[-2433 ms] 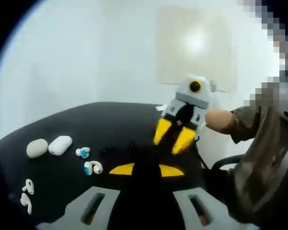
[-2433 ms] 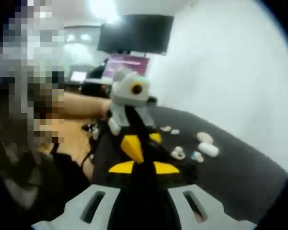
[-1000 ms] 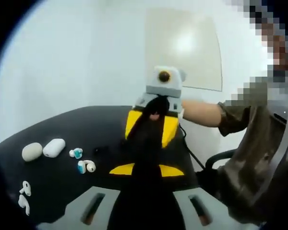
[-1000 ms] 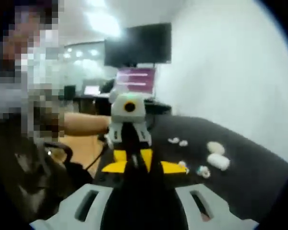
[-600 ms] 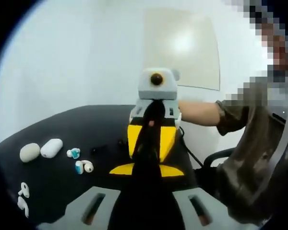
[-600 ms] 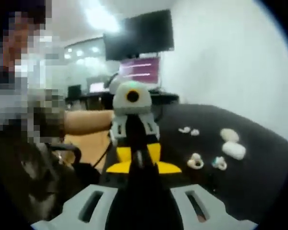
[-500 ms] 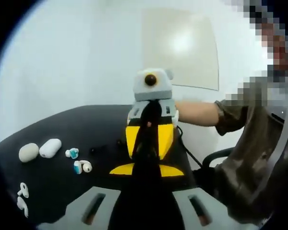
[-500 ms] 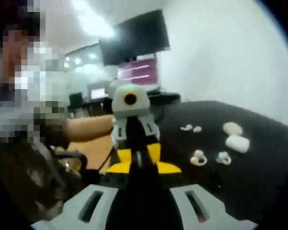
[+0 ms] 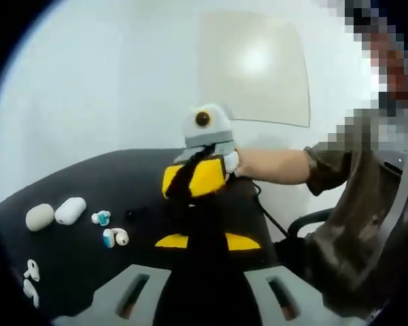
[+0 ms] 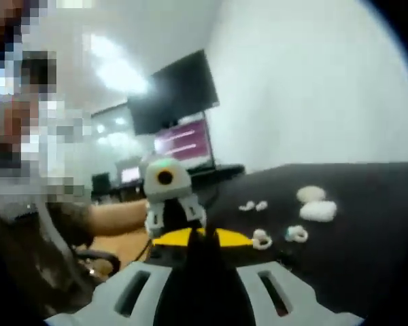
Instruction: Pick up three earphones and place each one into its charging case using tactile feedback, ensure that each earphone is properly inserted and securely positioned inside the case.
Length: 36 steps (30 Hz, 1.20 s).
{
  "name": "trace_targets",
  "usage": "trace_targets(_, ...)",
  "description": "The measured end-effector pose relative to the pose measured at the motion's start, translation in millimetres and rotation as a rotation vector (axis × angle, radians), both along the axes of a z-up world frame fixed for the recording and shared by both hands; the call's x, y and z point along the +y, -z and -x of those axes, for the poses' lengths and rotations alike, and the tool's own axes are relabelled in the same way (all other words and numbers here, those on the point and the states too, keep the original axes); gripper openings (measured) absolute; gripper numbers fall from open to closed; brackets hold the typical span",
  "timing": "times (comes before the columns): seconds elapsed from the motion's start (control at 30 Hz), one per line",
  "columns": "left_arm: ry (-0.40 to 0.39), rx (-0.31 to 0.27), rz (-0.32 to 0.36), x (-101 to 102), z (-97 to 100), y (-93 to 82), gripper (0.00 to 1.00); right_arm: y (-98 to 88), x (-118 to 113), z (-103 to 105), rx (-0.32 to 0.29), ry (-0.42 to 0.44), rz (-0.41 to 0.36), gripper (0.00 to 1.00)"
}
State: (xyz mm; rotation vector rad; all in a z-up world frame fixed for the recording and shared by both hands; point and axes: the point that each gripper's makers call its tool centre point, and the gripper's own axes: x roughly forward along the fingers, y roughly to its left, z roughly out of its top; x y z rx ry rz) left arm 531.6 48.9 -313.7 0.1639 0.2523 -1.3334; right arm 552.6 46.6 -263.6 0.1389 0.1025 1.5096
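Looks like nothing's been picked up yet. Both hand-held grippers hover above the black counter, the left hand-held gripper and right hand-held gripper each with jaws closed, empty. The earphones and two charging cases lie together, well apart from either. Next move, I'd guess: open up and go down to one earphone. A monitor sits behind; nothing's blocking.
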Motion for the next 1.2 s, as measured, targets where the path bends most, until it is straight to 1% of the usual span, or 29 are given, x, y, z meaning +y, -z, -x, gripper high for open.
trace_targets(0.07, -0.004, 0.003, 0.001, 0, 0.7, -0.1, 0.14, -1.2, -2, -3, -0.010, 0.030, -0.004, 0.14)
trace_targets(0.1, -0.006, 0.009, 0.002, 0, 0.9, -0.2, 0.14, -6.3, -4, -7, -0.005, 0.051, -0.033, 0.15)
trace_targets(0.17, -0.011, 0.017, 0.005, 1, 0.8, -0.3, 0.14, -20.3, -12, -15, 0.012, 0.094, -0.112, 0.15)
trace_targets(0.2, -0.015, 0.012, 0.004, 1, 0.7, -0.2, 0.14, -39.7, -27, -28, 0.046, 0.172, -0.225, 0.15)
trace_targets(0.23, -0.017, 0.000, 0.002, 2, 1.0, -0.2, 0.14, -45.3, -33, -33, 0.051, 0.192, -0.251, 0.15)
trace_targets(0.27, -0.019, -0.008, 0.001, 2, 0.8, -0.2, 0.14, -49.6, -42, -40, 0.058, 0.230, -0.251, 0.15)
trace_targets(0.3, -0.019, -0.011, 0.000, 3, 0.4, -0.2, 0.14, -47.7, -48, -49, 0.051, 0.283, -0.201, 0.15)
trace_targets(0.33, -0.019, -0.013, -0.001, 3, -0.2, -0.3, 0.14, -43.1, -54, -59, 0.049, 0.341, -0.128, 0.14)
trace_targets(0.37, -0.018, -0.012, 0.000, 3, -0.3, -0.4, 0.14, -37.6, -59, -67, 0.029, 0.382, -0.043, 0.14)
trace_targets(0.4, -0.018, -0.007, 0.001, 3, -0.7, -0.4, 0.14, -33.6, -62, -68, -0.006, 0.398, 0.026, 0.14)
trace_targets(0.43, -0.018, -0.003, 0.003, 3, -1.0, -0.4, 0.14, -30.4, -64, -69, -0.024, 0.404, 0.082, 0.15)
trace_targets(0.5, -0.021, -0.005, 0.003, 4, -1.8, -0.3, 0.14, -21.6, -61, -56, -0.033, 0.341, 0.156, 0.15)
trace_targets(0.53, -0.023, -0.010, 0.002, 3, -1.6, -0.2, 0.14, -15.1, -60, -51, -0.048, 0.313, 0.207, 0.16)
trace_targets(0.57, -0.023, -0.014, 0.000, 4, -1.6, -0.2, 0.14, -10.5, -59, -49, -0.066, 0.306, 0.244, 0.16)
trace_targets(0.6, -0.022, -0.014, 0.000, 3, -1.9, -0.1, 0.14, -6.5, -58, -53, -0.092, 0.322, 0.280, 0.16)
trace_targets(0.67, -0.021, -0.010, 0.001, 3, -2.2, -0.1, 0.14, -3.0, -56, -60, -0.116, 0.353, 0.327, 0.16)
trace_targets(0.7, -0.021, -0.009, 0.001, 4, -2.1, -0.1, 0.14, -2.4, -50, -61, -0.119, 0.343, 0.334, 0.16)
trace_targets(0.73, -0.021, -0.013, 0.000, 4, -1.9, 0.1, 0.14, -1.4, -44, -62, -0.112, 0.326, 0.341, 0.16)
trace_targets(0.77, -0.023, -0.021, -0.001, 4, -1.3, 0.1, 0.14, 2.9, -37, -59, -0.075, 0.289, 0.358, 0.16)
trace_targets(0.8, -0.025, -0.028, -0.003, 4, -1.2, 0.2, 0.14, 8.0, -30, -59, -0.050, 0.262, 0.386, 0.16)
trace_targets(0.83, -0.027, -0.034, -0.005, 4, -1.8, 0.2, 0.14, 12.6, -26, -64, -0.044, 0.256, 0.417, 0.17)
trace_targets(0.9, -0.034, -0.040, -0.006, 4, -3.1, 0.1, 0.14, 25.0, -19, -70, -0.065, 0.253, 0.509, 0.17)
trace_targets(0.93, -0.042, -0.048, -0.008, 5, -4.5, 0.1, 0.14, 28.1, -18, -70, -0.070, 0.250, 0.534, 0.16)
trace_targets(0.97, -0.061, -0.076, -0.014, 7, -7.6, -0.6, 0.14, 30.5, -15, -68, -0.082, 0.247, 0.553, 0.16)
trace_targets(1.03, -0.086, -0.104, -0.020, 9, -10.7, -0.7, 0.14, 32.9, -10, -60, -0.109, 0.219, 0.570, 0.16)
trace_targets(1.07, -0.088, -0.106, -0.021, 9, -11.3, -0.5, 0.14, 34.3, -8, -57, -0.116, 0.209, 0.579, 0.16)
trace_targets(1.13, -0.086, -0.096, -0.017, 9, -13.1, -0.8, 0.14, 38.7, -8, -57, -0.127, 0.197, 0.621, 0.16)
trace_targets(1.17, -0.084, -0.087, -0.015, 9, -13.2, -0.8, 0.14, 39.8, -9, -61, -0.138, 0.207, 0.641, 0.16)
trace_targets(1.2, -0.082, -0.082, -0.013, 9, -13.4, -0.7, 0.15, 40.9, -10, -64, -0.135, 0.216, 0.658, 0.16)
